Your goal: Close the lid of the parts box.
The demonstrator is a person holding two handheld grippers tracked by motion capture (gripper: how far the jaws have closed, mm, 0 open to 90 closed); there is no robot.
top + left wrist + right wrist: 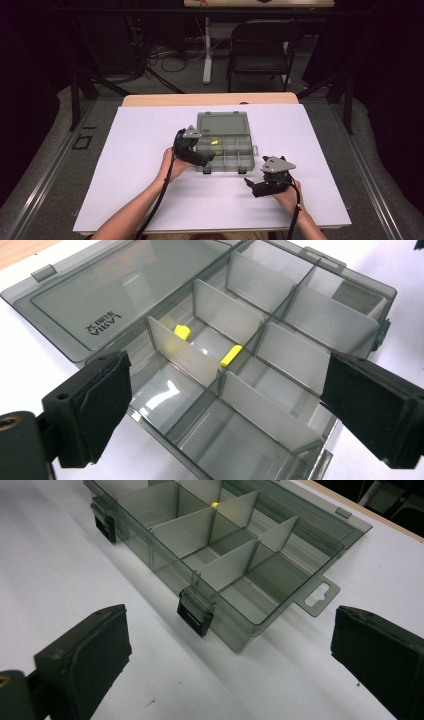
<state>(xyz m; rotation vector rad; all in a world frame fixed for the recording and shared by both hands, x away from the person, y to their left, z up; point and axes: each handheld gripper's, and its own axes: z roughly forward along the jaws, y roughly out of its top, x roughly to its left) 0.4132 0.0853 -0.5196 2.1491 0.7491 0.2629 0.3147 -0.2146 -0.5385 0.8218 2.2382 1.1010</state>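
Your left claw (220, 405) is hanging right over the smoky-grey, see-through plastic organizer box (295, 295), jaws spread wide and gripping nothing. In the left gripper view the box is stretching from lower centre toward the upper right of the frame, its flat lid (100, 295) lying open in the upper left.

The things to watch are the two small yellow plastic pieces (230, 355) sitting in the divided compartments near the middle of that frame. They are lying just above and between your jaws, one close to a divider junction, the other (182, 331) a little up and to the left behind a partition. The nearer piece is running its long axis diagonally, lower left to upper right, so you are looking at a claw that would need to straddle it across that line, I'd judge.

In the high view, your left claw (192, 150) is sitting at the box's left edge, centre of frame, touching or nearly so; I cannot tell which. Your right claw (267, 186) is resting lower right on the white worktop (125, 190), well apart from the box, its jaws also released and empty. So the left hand is clearly the nearer one to those yellow pieces (215, 142).
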